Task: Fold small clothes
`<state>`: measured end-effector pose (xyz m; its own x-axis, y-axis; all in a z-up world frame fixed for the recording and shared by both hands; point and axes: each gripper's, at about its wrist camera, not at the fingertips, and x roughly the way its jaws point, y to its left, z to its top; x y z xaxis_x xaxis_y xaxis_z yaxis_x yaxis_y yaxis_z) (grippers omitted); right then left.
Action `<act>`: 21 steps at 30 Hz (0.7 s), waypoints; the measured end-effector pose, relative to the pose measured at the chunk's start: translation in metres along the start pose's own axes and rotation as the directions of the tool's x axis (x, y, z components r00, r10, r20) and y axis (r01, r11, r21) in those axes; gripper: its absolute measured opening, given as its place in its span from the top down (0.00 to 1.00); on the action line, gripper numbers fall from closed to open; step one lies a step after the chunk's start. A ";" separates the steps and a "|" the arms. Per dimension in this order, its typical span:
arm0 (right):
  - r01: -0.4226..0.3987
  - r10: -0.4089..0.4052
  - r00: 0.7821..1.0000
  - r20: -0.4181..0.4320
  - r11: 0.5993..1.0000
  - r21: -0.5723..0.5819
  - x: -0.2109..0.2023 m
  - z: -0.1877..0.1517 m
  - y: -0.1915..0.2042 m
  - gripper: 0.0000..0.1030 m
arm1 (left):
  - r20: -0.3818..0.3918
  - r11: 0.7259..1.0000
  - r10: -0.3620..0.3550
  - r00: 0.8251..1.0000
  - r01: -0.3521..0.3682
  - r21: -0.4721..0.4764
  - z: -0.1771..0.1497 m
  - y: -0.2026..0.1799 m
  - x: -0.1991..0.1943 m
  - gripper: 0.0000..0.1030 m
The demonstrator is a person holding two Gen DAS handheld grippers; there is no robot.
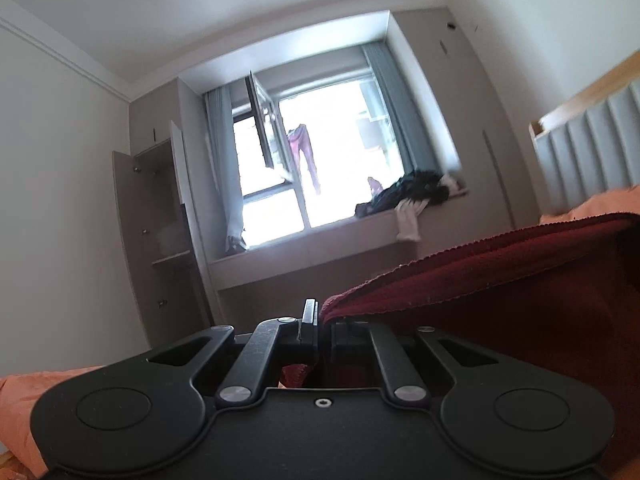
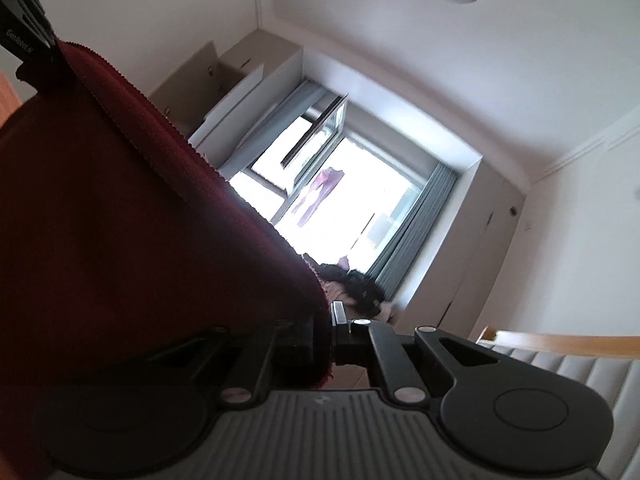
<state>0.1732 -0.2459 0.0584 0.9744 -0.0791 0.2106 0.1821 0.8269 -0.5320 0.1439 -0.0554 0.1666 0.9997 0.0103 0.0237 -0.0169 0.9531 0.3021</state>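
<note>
Bedroom window (image 1: 304, 152) at 12 o'clock, both grippers, left gripper (image 1: 323, 322) and right gripper (image 2: 328, 320), pinched tight on the maroon cloth (image 1: 500, 280), probably stretching its edge for folding.

Both the left tongs (image 1: 319, 320) and the right tongs (image 2: 326, 322) are raised and clamped on fabric.

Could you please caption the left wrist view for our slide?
Left gripper pinching the dark red knitted garment, lifted before a bright bedroom window.
</note>
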 end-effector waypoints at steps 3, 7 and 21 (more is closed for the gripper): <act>-0.023 0.023 0.999 -0.030 1.000 -0.008 0.037 -0.018 0.011 0.94 | -0.046 0.999 0.030 0.999 -0.028 0.036 -0.014 -0.011 0.049 0.94; -0.076 0.072 0.993 -0.096 0.997 -0.035 0.076 -0.039 0.031 0.94 | -0.139 0.999 0.034 0.990 -0.032 0.021 -0.033 -0.015 0.106 0.94; -0.167 0.158 0.959 -0.235 0.986 -0.022 0.138 -0.068 0.062 0.76 | -0.411 0.992 -0.028 0.911 -0.026 -0.126 -0.102 0.005 0.208 0.56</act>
<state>0.3282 -0.2434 -0.0014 0.9943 -0.0764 -0.0748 0.0193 0.8162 -0.5774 0.3536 -0.0178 0.0755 0.9196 0.1065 -0.3782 -0.0402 0.9830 0.1790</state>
